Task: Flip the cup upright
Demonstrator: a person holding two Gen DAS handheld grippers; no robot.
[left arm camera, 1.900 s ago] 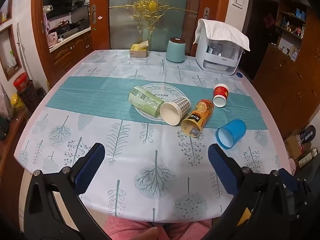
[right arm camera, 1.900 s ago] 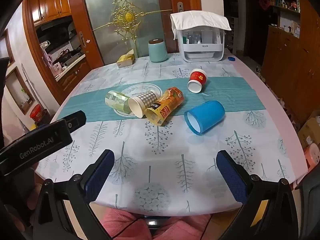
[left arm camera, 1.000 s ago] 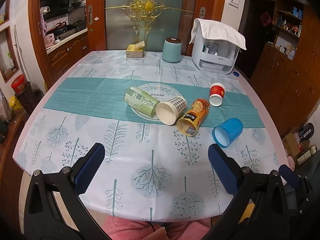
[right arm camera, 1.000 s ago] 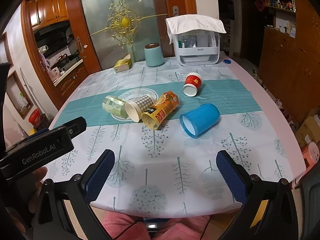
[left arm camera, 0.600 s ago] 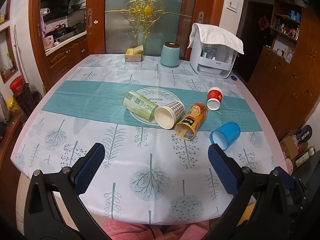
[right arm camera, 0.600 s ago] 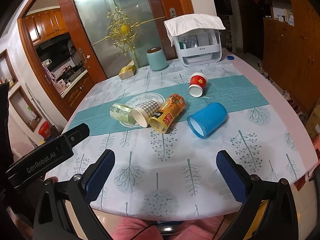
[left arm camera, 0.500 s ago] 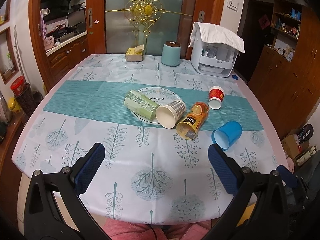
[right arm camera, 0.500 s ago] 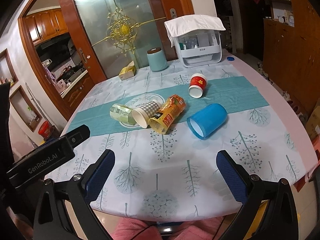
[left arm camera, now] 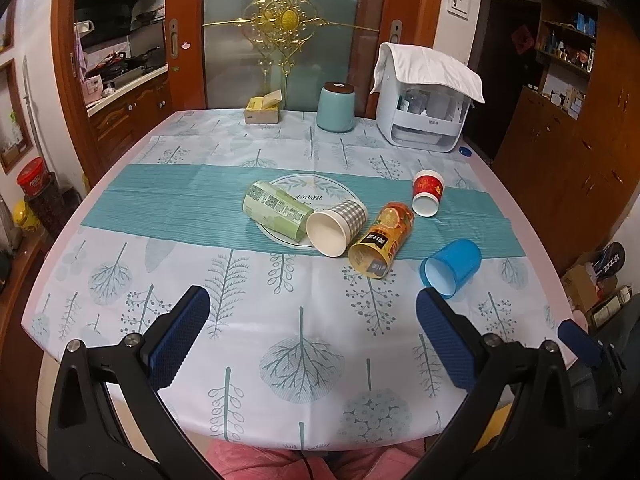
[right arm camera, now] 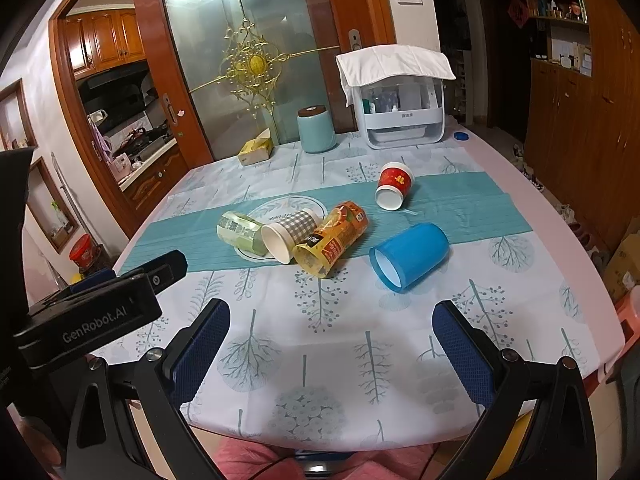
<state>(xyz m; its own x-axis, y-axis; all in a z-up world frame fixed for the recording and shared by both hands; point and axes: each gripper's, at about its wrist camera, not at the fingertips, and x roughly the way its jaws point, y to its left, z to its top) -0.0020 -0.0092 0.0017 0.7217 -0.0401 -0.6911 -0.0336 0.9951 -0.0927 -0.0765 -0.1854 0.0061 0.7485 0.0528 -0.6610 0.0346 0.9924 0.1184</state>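
From the left wrist view, the left gripper point(left arm camera: 312, 334) hangs above the table's near edge, jaws spread wide and empty; five cups lie on their sides on the tree-patterned tablecloth point(left arm camera: 280, 320), the blue plastic cup point(left arm camera: 451, 268) nearest its right finger. From the right wrist view, the right gripper point(right arm camera: 332, 344) is likewise spread and empty, the blue plastic cup point(right arm camera: 410, 256) lying ahead, mouth toward the camera.

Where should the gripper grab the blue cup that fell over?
Probably around the blue cup wall near its closed end, coming from above with the right gripper. It lies on its side, mouth toward the camera, with free space on both sides.
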